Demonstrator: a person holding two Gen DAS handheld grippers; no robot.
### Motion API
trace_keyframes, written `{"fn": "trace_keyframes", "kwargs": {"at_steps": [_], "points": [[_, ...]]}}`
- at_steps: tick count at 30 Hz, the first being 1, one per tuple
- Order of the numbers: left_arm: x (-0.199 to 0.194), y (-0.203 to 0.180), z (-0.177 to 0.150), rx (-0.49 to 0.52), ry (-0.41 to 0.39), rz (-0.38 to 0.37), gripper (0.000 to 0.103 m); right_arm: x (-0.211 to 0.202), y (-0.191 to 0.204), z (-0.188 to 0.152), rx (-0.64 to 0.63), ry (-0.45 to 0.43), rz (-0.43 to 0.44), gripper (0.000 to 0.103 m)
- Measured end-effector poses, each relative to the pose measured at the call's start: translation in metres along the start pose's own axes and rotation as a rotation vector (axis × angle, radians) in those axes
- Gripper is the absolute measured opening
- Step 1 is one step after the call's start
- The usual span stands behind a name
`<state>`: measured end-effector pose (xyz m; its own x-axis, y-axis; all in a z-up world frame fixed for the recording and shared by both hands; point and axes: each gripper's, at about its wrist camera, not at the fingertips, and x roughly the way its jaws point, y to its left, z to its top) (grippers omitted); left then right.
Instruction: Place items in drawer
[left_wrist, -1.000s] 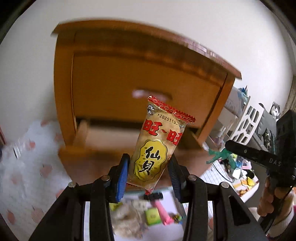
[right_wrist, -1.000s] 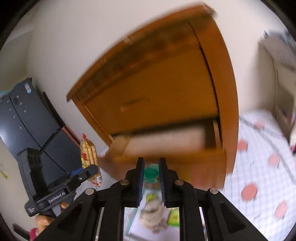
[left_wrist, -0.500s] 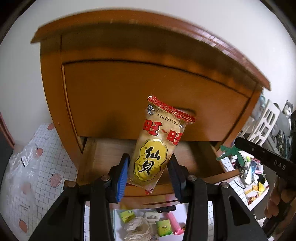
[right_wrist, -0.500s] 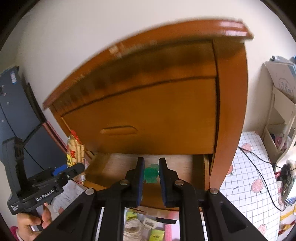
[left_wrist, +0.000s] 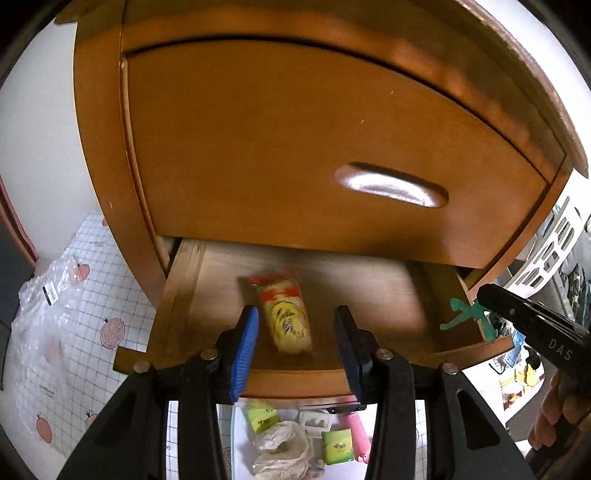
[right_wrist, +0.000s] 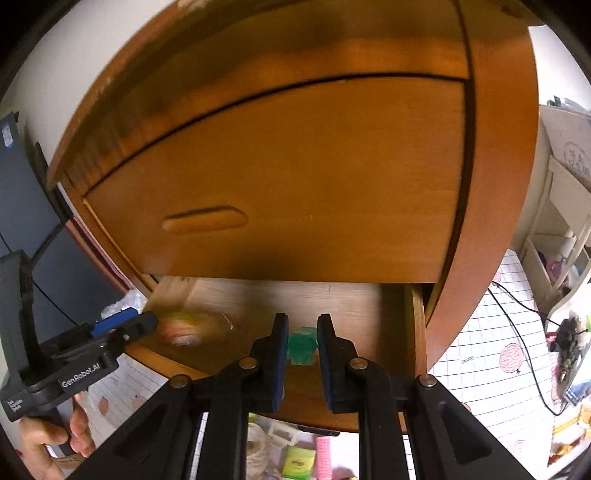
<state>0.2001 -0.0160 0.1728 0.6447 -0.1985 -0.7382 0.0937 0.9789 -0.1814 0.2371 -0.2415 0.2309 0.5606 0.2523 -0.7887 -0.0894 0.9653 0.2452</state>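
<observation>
Finds, from the left wrist, the snack packet (left_wrist: 286, 319) slipped out of the left hand-held gripper (left_wrist: 296, 312), jaws parted and clear of it, onto the open drawer (left_wrist: 369, 295) floor; finds, from the right wrist, the right hand-held gripper (right_wrist: 302, 321) pinched narrow on a green figure (right_wrist: 303, 349) above that drawer.

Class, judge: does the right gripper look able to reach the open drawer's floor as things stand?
Probably yes: the drawer is pulled out, bare floor lies right ahead of the right gripper, and the snack packet and left gripper sit off to one side.
</observation>
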Motion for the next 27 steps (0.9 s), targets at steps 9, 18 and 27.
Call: {"fn": "trace_keyframes", "kwargs": {"at_steps": [9, 18, 27], "points": [[0.006, 0.002, 0.0, -0.007, 0.012, 0.015, 0.055, 0.013, -0.003, -0.007, 0.008, 0.045, -0.016, 0.02], [0.016, 0.009, -0.002, -0.02, 0.031, 0.052, 0.077, 0.02, -0.003, -0.012, -0.008, 0.061, -0.038, 0.057], [0.005, 0.01, -0.002, -0.023, -0.044, 0.067, 0.092, 0.025, -0.005, -0.016, -0.015, 0.066, -0.038, 0.073]]}}
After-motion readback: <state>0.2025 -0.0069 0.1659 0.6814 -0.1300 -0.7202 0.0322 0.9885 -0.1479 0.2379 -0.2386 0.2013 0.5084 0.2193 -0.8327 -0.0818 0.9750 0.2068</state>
